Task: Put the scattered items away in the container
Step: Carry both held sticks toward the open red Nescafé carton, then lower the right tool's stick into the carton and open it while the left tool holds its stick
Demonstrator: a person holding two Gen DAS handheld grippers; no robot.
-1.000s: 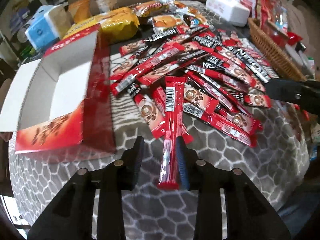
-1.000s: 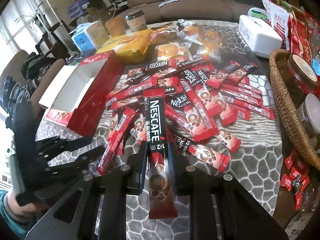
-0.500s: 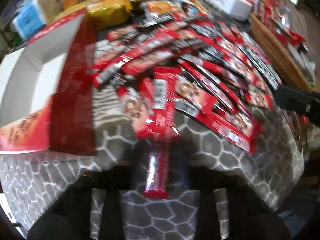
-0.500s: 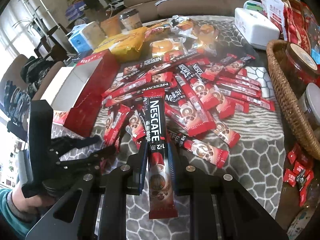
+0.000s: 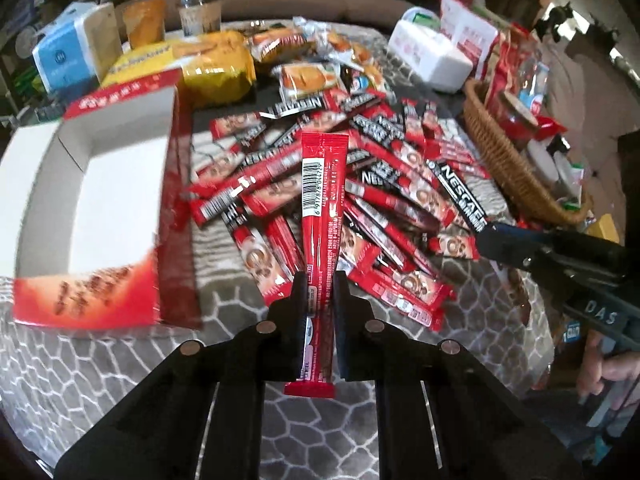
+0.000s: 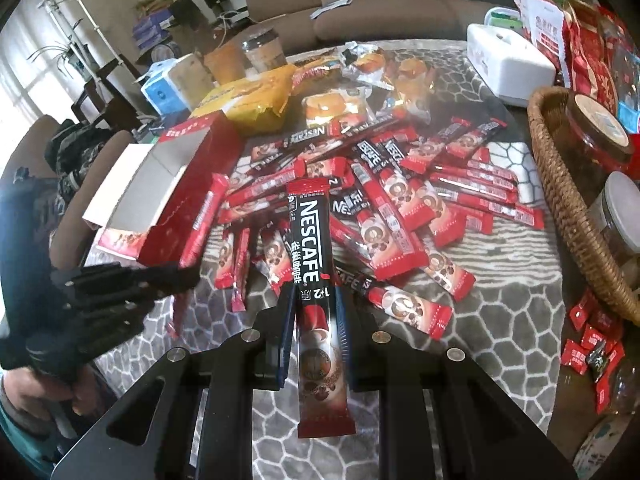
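At lower centre of each wrist view, your left gripper (image 5: 319, 280) and right gripper (image 6: 313, 294) each pinch one coffee stick (image 5: 320, 216) low down, so either may droop and catch the wall of the red box (image 5: 80, 200) at left.

Left hand-held gripper (image 5: 320, 280) now clamped on barcode sachet (image 5: 322, 216), sachet raised off pile

Lit by daylight from the window (image 6: 24, 60) at far left, blown out to white. Glare across the foil snack packets (image 6: 376, 68). Slightly soft and smeared in the left wrist view, especially over the red box (image 5: 96, 208). Strongly bent at the fisheye edges, corners black.
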